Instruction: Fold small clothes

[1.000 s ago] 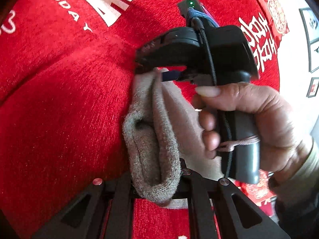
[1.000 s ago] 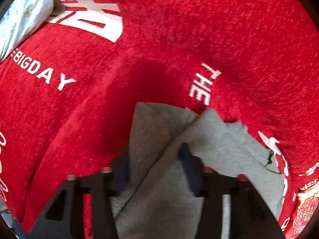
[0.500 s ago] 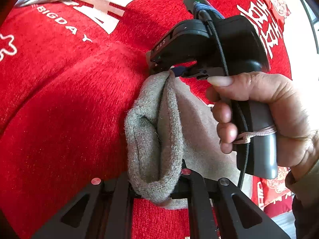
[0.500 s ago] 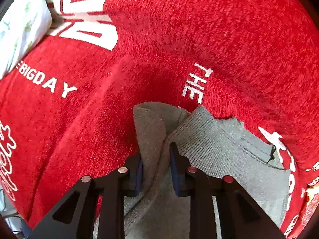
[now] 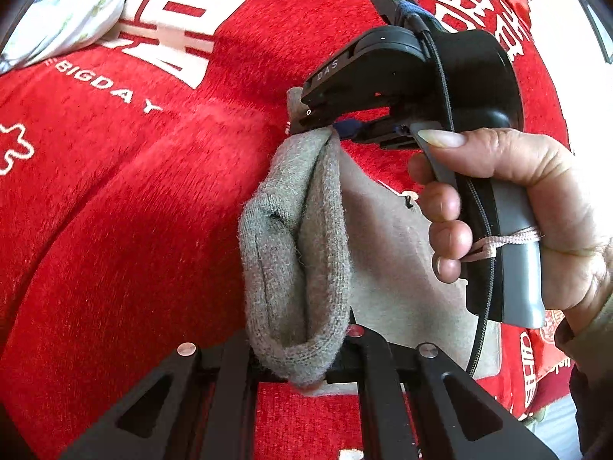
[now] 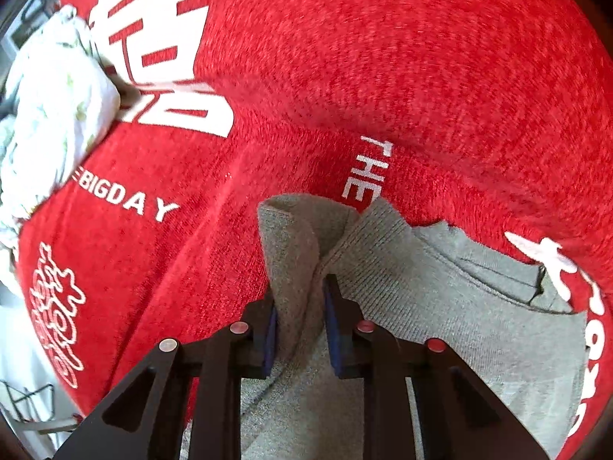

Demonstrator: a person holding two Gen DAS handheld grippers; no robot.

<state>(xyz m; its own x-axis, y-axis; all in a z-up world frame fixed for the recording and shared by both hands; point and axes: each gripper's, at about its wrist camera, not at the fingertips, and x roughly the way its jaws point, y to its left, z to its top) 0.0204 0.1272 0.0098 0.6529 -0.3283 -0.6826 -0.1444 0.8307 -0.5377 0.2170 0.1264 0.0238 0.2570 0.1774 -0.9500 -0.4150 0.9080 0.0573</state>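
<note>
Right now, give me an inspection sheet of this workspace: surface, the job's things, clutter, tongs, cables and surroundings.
Surface: red plush cloth with white lettering, fully covering what lies under it.
Job's things: grey knit garment, one edge bunched and lifted, the rest lying on the cloth.
Clutter: white leaf-print fabric bundle at the cloth's far left edge.
Tongs: left tongs shut on the garment's rolled edge; right tongs pinching a raised fold, its jaws having just been closing.
Cables: black braided cable running down the right tongs' handle, held by a hand.
Surroundings: red printed fabric hangs at the right edge.
</note>
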